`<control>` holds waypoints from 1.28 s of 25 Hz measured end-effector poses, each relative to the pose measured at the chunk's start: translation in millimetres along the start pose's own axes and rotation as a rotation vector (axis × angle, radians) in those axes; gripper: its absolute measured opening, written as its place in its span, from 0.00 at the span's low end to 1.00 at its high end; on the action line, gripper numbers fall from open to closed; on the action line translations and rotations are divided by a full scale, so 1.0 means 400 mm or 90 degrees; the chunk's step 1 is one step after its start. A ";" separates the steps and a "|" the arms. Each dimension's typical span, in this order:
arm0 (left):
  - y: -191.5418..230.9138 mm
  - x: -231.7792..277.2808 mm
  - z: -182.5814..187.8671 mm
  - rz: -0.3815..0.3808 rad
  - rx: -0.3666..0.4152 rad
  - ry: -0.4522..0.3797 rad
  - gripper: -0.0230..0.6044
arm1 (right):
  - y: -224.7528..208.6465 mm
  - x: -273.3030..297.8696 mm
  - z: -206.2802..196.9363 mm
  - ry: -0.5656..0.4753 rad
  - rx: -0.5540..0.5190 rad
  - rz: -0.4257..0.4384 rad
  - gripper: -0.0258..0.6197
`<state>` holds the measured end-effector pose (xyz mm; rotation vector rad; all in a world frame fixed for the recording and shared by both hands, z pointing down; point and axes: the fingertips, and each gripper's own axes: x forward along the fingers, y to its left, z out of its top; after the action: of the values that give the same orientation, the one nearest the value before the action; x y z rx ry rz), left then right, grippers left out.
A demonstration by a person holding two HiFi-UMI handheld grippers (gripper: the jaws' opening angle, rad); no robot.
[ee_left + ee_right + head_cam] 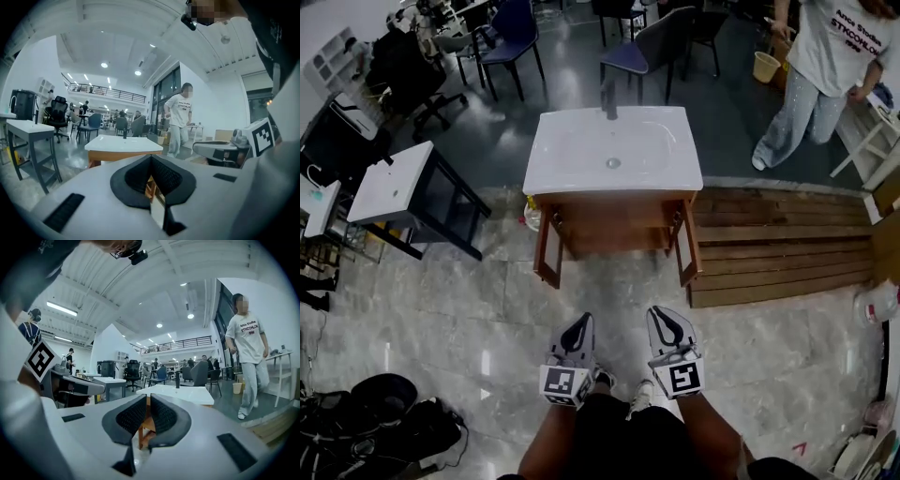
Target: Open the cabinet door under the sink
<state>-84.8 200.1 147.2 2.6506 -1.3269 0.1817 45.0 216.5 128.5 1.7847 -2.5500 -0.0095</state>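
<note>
Polished marble floor (469, 309). Head view: sink cabinet (614, 225), both doors (547, 246) swung out. Gripper views add a mezzanine railing (105, 91). Left gripper (580, 325), right gripper (665, 319): jaws together, empty.

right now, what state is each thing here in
left cabinet door, swung open
right cabinet door, swung open
sink basin, empty
left claw, shut, holding nothing
right claw, shut, holding nothing
</note>
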 end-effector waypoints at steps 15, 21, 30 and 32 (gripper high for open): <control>-0.173 -0.087 0.185 0.010 0.059 -0.021 0.06 | -0.076 -0.230 0.226 -0.036 -0.068 -0.059 0.08; -0.184 -0.126 0.190 0.009 0.063 -0.042 0.06 | -0.036 -0.250 0.266 -0.081 -0.071 -0.037 0.08; -0.175 -0.161 0.209 0.004 0.072 -0.042 0.06 | 0.007 -0.242 0.297 -0.103 -0.069 -0.014 0.08; -0.170 -0.160 0.220 0.007 0.076 -0.051 0.06 | 0.012 -0.234 0.304 -0.112 -0.077 -0.007 0.08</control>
<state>-65.5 272.1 42.4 2.7769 -1.3977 0.1616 69.2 304.5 5.0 1.8270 -2.5906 -0.3276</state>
